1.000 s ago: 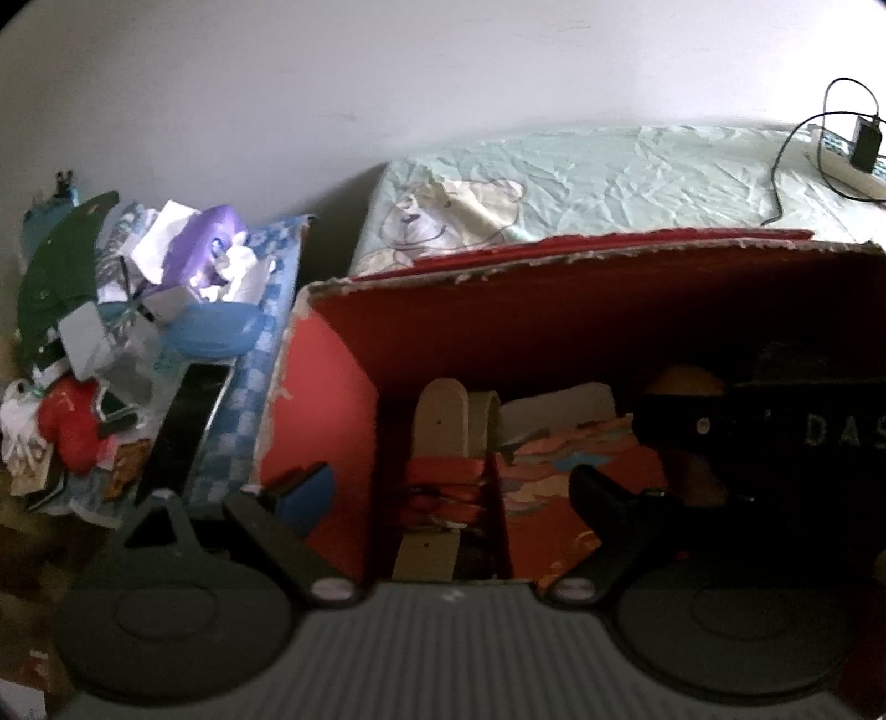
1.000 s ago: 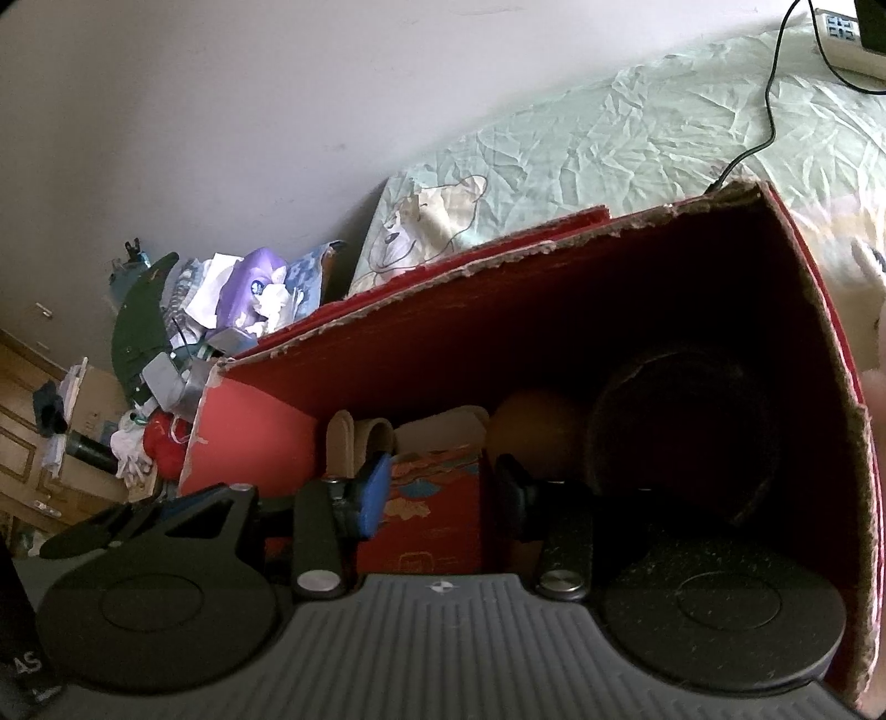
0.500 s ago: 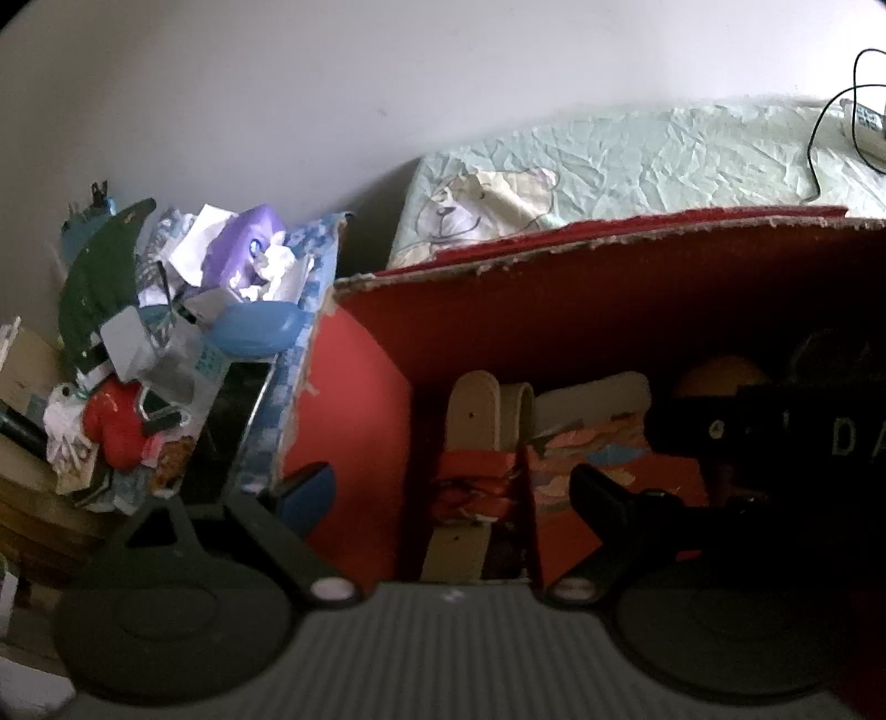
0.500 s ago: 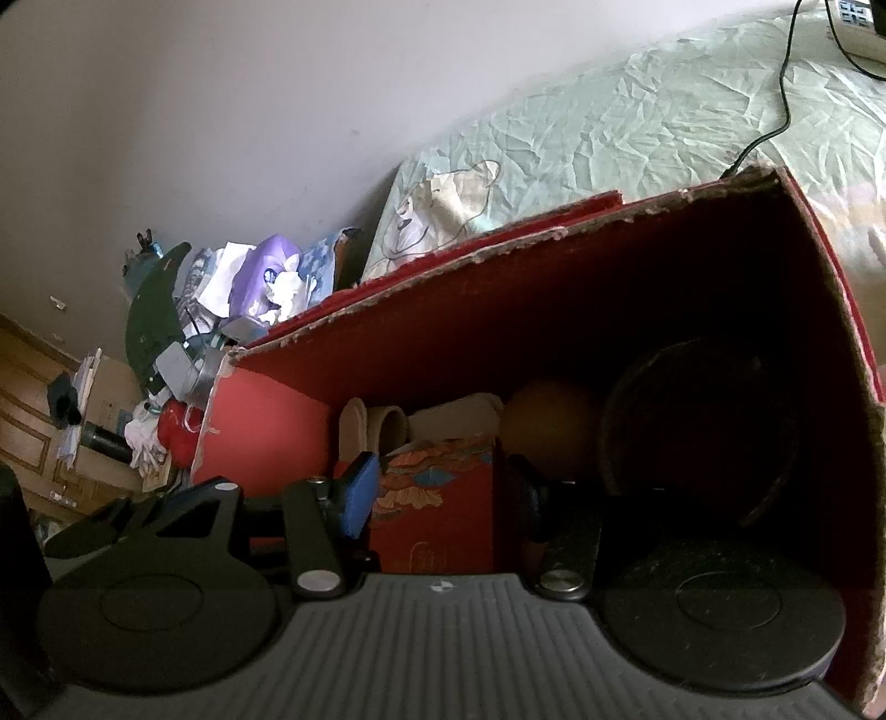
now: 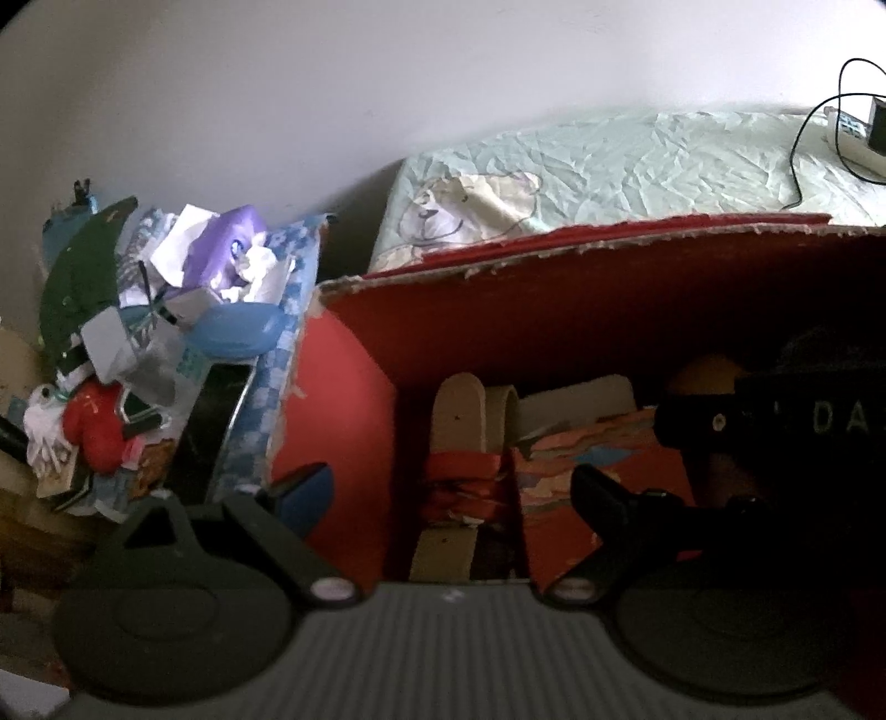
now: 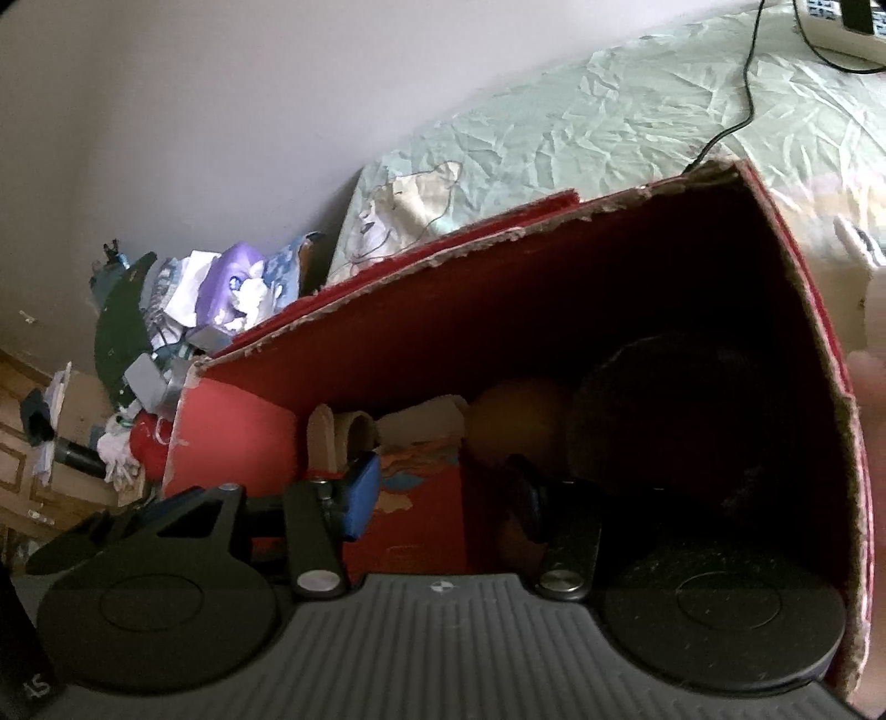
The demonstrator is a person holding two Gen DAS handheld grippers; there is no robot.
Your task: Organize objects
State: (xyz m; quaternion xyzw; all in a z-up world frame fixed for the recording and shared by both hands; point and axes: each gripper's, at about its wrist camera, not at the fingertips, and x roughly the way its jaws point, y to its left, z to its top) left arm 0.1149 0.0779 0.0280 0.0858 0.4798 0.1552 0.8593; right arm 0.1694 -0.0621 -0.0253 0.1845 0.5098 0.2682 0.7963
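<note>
A red cardboard box with torn rims lies open toward me. Inside are beige sandals with red straps, a red patterned packet, an orange ball and a dark round thing. My left gripper is open wide. Its blue-padded finger is outside the box's left wall and the other finger is inside, with the sandals between them. My right gripper is open inside the box, with its fingers on either side of the packet. Its body shows dark at the right of the left wrist view.
A heap of toys, papers and cloth is piled against the box's left side. Behind the box lies a bed with a pale green sheet, a black cable and a power strip. A wooden cabinet stands far left.
Both views have shifted only a little relative to the box. The jaws of both grippers stand as before, and the things in the box have not moved.
</note>
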